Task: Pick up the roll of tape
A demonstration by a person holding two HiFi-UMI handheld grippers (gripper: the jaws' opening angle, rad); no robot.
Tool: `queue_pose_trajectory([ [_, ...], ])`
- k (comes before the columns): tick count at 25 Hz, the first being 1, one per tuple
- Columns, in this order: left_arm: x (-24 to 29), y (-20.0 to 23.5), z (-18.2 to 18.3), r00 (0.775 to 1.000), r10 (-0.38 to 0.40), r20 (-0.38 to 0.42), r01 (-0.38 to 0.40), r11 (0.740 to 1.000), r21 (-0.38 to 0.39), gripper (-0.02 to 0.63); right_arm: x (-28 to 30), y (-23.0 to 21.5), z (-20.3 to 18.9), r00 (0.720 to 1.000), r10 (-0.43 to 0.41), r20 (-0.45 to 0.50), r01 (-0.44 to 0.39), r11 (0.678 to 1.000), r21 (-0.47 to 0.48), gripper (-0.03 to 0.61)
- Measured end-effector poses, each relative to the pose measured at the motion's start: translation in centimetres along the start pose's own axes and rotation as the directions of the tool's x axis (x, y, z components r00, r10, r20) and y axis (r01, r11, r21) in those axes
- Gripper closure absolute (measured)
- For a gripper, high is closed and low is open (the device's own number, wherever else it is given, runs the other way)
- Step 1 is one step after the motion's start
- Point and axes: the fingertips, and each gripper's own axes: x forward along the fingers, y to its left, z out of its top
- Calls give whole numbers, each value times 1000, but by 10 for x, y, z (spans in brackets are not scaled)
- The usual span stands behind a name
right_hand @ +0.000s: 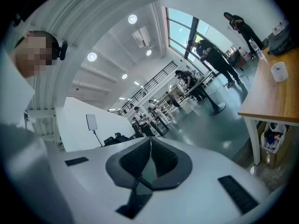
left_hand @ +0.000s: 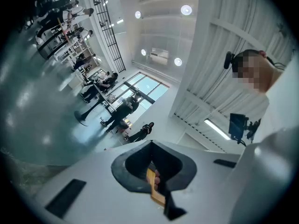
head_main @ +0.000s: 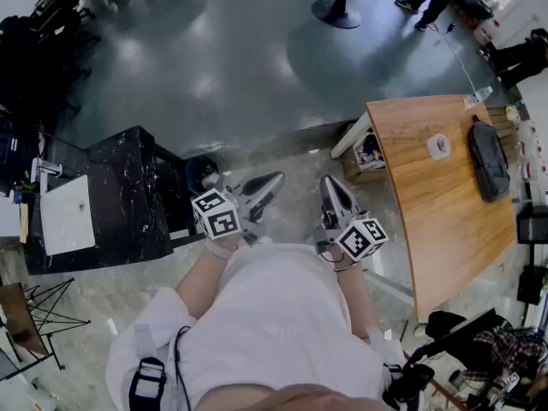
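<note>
The roll of tape (head_main: 438, 145), white and small, lies on the wooden table (head_main: 428, 221) at the right of the head view. It also shows far off as the tape (right_hand: 279, 71) on the table's top in the right gripper view. Both grippers are held close to the person's body, well short of the table. My left gripper (head_main: 274, 180) points forward over the floor, its jaws (left_hand: 152, 143) meeting at the tips with nothing held. My right gripper (head_main: 328, 182) sits beside it, nearer the table, and its jaws (right_hand: 150, 138) are also closed and empty.
A dark grey bag (head_main: 489, 159) lies on the table next to the tape, and a bottle (head_main: 479, 97) stands at its far corner. A box of items (head_main: 368, 152) sits under the table's near end. A black marbled cabinet (head_main: 128, 195) stands at left. People stand across the floor.
</note>
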Motion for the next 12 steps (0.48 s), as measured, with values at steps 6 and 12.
queue_pose_trajectory([
  [6,44,13,3,998,45,-40,-44,999,16,607,10,-37,23,1000,7,-11,-7,1000,5,555],
  [12,108,33,-3,997,61,-56,-60,998,18,607,17,-97,65,1000,1,6,-1,999,37,555],
])
